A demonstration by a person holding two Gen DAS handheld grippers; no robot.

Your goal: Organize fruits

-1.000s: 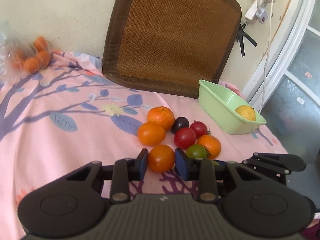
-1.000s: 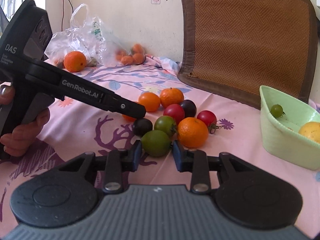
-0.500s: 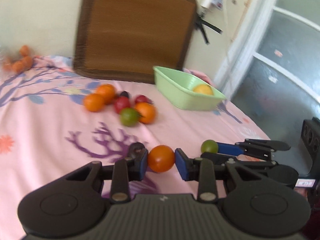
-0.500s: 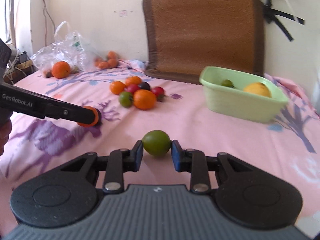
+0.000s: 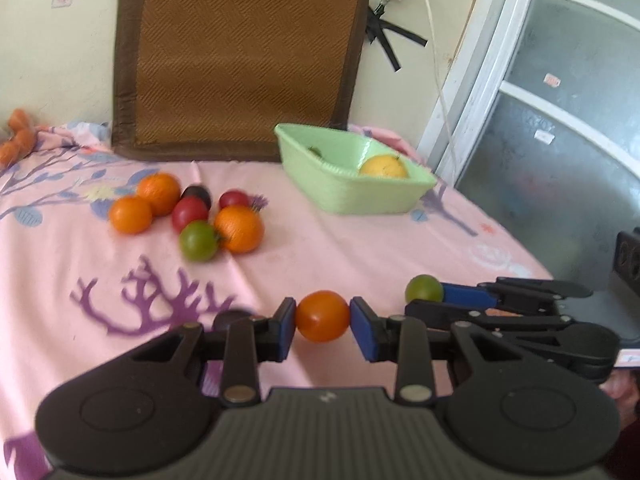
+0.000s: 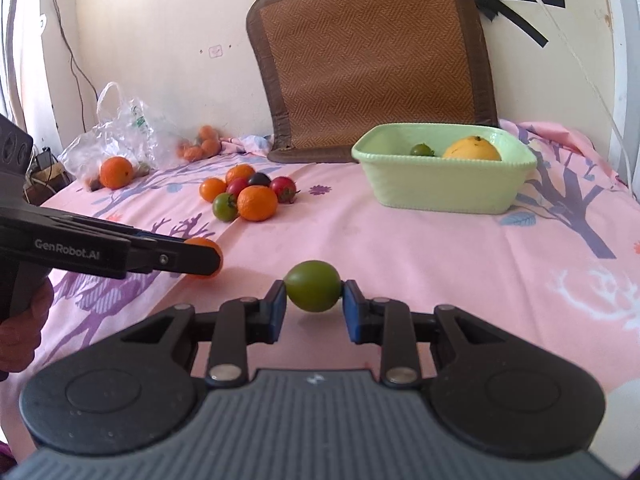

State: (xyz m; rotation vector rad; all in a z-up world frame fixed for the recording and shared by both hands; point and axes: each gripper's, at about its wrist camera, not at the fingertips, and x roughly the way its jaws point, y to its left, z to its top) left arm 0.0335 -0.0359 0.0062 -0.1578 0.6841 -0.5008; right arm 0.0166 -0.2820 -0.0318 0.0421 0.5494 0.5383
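My left gripper is shut on an orange tomato, held above the pink cloth. My right gripper is shut on a green tomato, also held above the cloth; it shows in the left wrist view too. A light green basket stands ahead at the right, holding a yellow fruit and a small green tomato. A cluster of oranges and tomatoes lies left of the basket.
A brown woven cushion leans on the wall behind the basket. A plastic bag with an orange and small orange fruits sits at the far left. A dark fruit lies beside my left finger.
Both grippers have lifted their tomatoes off the pile and pulled back from it. The cluster and basket now appear farther away.
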